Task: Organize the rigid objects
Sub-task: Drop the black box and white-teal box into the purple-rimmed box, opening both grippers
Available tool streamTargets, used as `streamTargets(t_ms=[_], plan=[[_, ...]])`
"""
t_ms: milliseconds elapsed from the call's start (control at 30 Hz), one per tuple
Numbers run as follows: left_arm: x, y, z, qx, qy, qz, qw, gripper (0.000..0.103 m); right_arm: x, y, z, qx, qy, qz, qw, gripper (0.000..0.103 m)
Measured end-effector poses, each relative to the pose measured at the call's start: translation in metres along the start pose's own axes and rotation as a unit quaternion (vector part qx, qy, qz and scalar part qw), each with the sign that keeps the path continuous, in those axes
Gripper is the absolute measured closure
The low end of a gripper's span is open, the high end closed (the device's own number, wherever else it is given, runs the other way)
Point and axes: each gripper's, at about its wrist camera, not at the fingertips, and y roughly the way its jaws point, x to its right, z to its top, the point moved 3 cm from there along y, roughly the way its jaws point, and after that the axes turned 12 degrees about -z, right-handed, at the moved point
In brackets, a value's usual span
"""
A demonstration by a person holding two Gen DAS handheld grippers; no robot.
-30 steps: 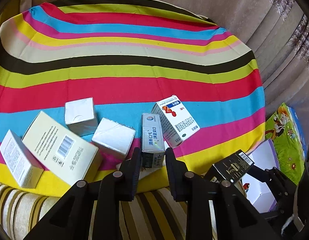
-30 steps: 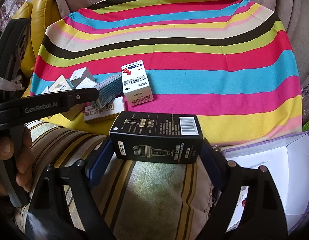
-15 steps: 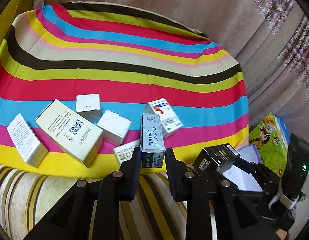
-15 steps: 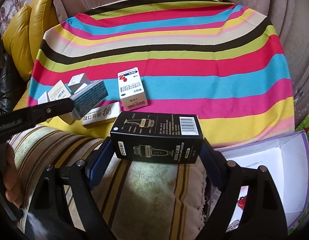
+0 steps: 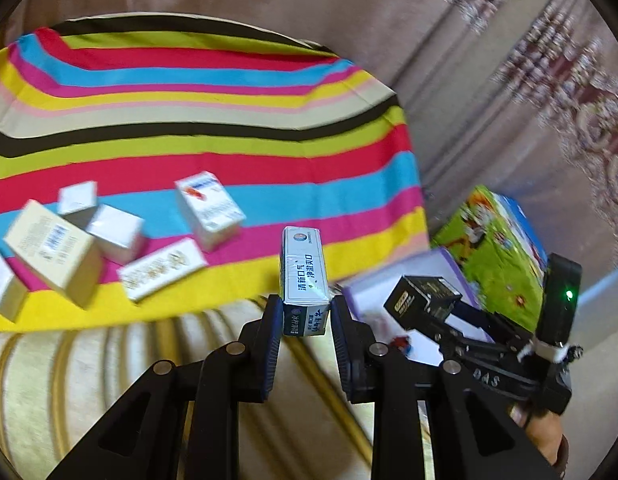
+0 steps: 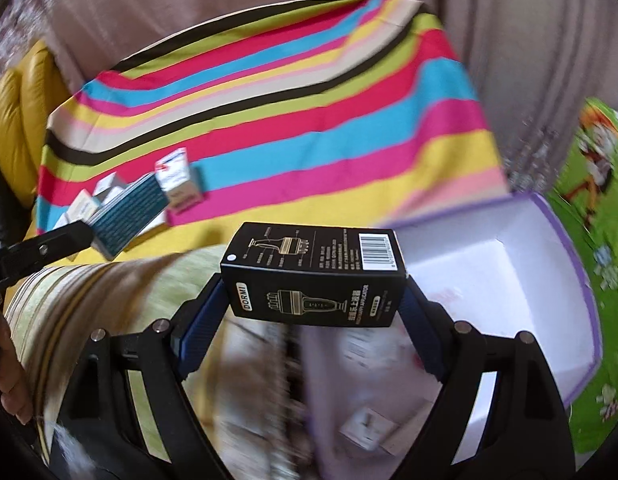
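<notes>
Carrying two boxes toward the white bin [image 6: 521, 264] at right of frame.
Left gripper [image 5: 305, 320] clenched a blue-white carton [image 5: 305, 272]; right gripper [image 6: 313, 312] clamped a black box [image 6: 313, 276] endwise, best lowered level, clear of the bin wall.

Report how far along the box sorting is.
Done: small items already lie in the purple-edged open box. In hand: left gripper shut on the blue-and-white carton; right gripper shut on the black box, over the open box. Left: five or so boxes on the striped cloth.
</notes>
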Motion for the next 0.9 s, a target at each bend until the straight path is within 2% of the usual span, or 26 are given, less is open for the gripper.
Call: streamTargets(t_ms=[300, 500, 700, 833, 900], plan=[[0.054, 0.025, -0.024, -0.051, 0.045, -0.059, 0.996, 0.077, 0.068, -0.005, -0.015, -0.006, 0.048, -0.061, 0.997, 0.017], [0.081, 0.037, -0.041, -0.083, 0.075, -0.093, 0.9893, 0.077, 0.09, -0.004, -0.025, -0.017, 0.063, -0.089, 0.994, 0.017], [0.095, 0.05, -0.051, -0.113, 0.087, -0.117, 0.9828, 0.075, 0.105, -0.001, -0.031, -0.031, 0.083, -0.107, 0.99, 0.016], [0.09, 0.054, -0.052, -0.118, 0.074, -0.112, 0.9839, 0.065, 0.106, 0.002, -0.033, -0.038, 0.089, -0.103, 0.99, 0.014], [0.087, 0.052, -0.05, -0.114, 0.065, -0.113, 0.9849, 0.065, 0.104, 0.002, -0.034, -0.038, 0.087, -0.101, 0.99, 0.014]])
